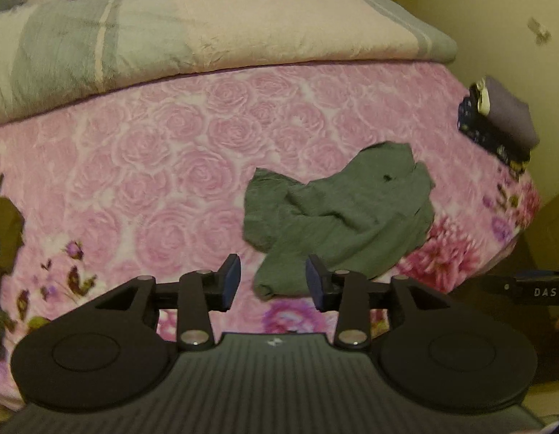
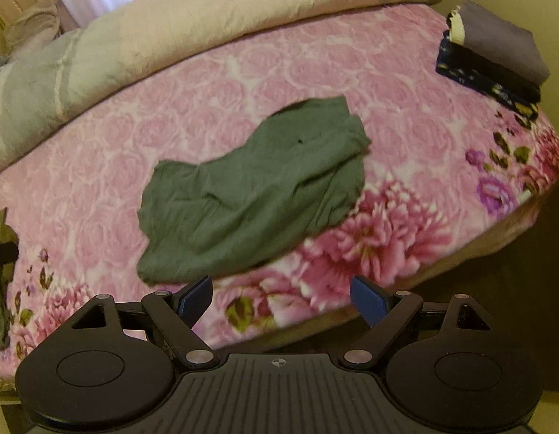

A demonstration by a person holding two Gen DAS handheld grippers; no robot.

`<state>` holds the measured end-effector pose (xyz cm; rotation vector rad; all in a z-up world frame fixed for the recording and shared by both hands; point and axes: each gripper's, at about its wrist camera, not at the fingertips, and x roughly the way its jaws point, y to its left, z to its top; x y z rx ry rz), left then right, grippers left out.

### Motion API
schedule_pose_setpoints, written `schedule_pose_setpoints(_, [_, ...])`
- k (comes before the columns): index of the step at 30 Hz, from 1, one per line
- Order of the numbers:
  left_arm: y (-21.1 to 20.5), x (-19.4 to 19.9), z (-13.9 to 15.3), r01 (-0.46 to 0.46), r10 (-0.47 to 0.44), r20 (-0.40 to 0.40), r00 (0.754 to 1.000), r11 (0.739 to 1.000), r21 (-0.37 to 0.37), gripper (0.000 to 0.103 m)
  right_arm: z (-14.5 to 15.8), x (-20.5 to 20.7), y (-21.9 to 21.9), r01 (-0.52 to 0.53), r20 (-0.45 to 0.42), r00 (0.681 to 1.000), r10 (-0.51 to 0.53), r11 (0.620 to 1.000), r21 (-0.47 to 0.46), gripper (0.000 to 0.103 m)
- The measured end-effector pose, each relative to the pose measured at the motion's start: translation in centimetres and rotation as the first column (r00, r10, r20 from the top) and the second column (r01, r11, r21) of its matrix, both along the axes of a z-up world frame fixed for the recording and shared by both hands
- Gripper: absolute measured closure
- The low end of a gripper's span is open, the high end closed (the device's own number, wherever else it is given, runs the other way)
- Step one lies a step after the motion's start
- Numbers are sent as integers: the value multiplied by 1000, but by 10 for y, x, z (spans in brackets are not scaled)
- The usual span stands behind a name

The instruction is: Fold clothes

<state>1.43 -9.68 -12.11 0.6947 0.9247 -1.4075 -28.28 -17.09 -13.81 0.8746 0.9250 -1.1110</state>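
two grippers are hovering over a bed (image 1: 153,152) that is wearing a pink rose-patterned blanket, with a thick beige and grey-green quilt (image 1: 192,39) lying folded along its far side. a small stack of folded clothes (image 2: 492,54), a grey piece sitting on top of a dark flowered one, is resting at the far right corner of the bed, well apart from the work. some olive-coloured fabric (image 1: 1,238) is showing at the left edge of the blanket, cut off by the frame. nothing is lying between the tools and the garment.

the left gripper (image 1: 272,283) is standing with its blue pads spread apart and gripping nothing; the near lower tip of the garment is showing in the gap between the fingers, though whether they are touching it is not clear. the right gripper (image 2: 281,302) is spread wider still, empty, and hanging over the flowered near edge of the blanket, just short of the cloth.

the green garment (image 2: 254,188) is lying crumpled on the blanket toward the near right part of the bed, bunched into soft ridges with overlapping layers and a narrower part trailing toward the near edge.
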Motion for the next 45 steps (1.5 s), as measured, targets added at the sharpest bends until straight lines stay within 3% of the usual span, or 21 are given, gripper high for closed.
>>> schedule_pose_setpoints(9, [5, 3, -14, 65, -66, 12, 998, 997, 28, 66, -1, 3, 29, 40, -53, 998, -39, 999, 9, 16])
schedule_pose_setpoints(15, [0, 3, -20, 58, -57, -8, 998, 997, 47, 66, -7, -1, 27, 43, -61, 997, -41, 999, 25, 16])
schedule_pose_setpoints(27, [-50, 1, -21, -44, 45, -5, 999, 998, 39, 65, -21, -24, -45, 2, -52, 999, -1, 1000, 22, 16])
schedule_pose_setpoints(34, [-77, -5, -39, -99, 100, -26, 995, 994, 55, 65, -46, -37, -92, -26, -78, 997, 28, 999, 30, 16])
schedule_pose_setpoints(41, [-86, 20, -68, -139, 143, -29, 989, 983, 118, 65, -75, -13, -111, -54, -64, 996, 57, 997, 54, 16])
schedule_pose_setpoints(45, [-97, 39, -85, -106, 115, -57, 992, 985, 138, 65, -90, 22, -115, -89, -43, 995, 90, 996, 25, 17])
